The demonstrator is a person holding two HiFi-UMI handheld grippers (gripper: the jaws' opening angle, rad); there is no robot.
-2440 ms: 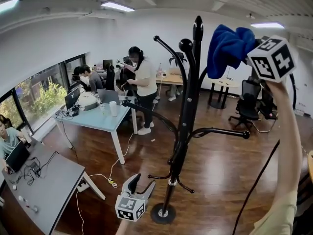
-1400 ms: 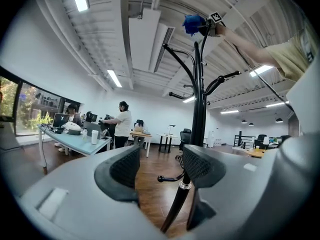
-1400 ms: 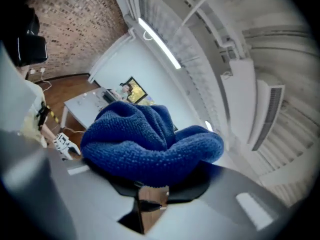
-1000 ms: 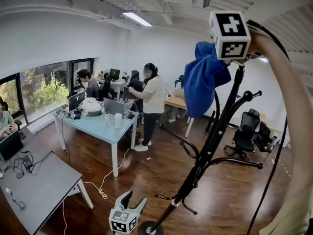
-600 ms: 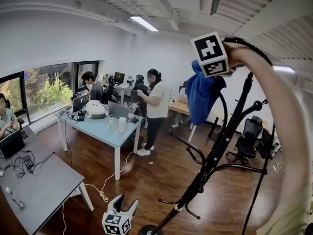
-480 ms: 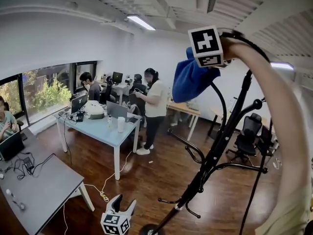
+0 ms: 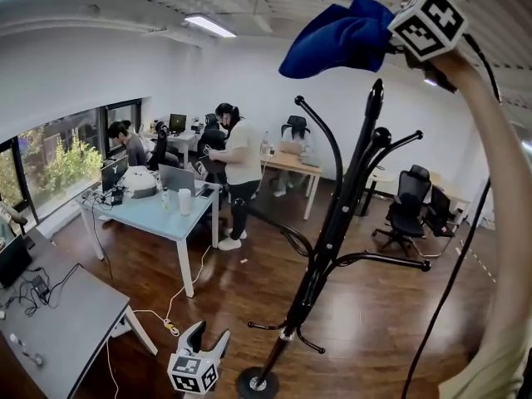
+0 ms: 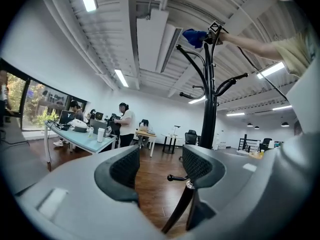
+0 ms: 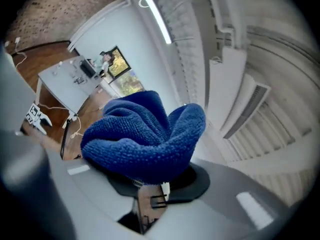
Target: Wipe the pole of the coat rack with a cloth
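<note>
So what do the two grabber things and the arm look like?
Both are grey and smooth. The left gripper has two curved jaws lined with black, bumpy pads. Each carries a white cube printed with black square markers. A thin black cable runs from the right gripper along the arm, and the person wears a pale yellow short sleeve.

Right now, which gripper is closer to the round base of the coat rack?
Left. The left gripper hangs low beside the base; the right gripper is high overhead, holding the blue cloth.
</note>
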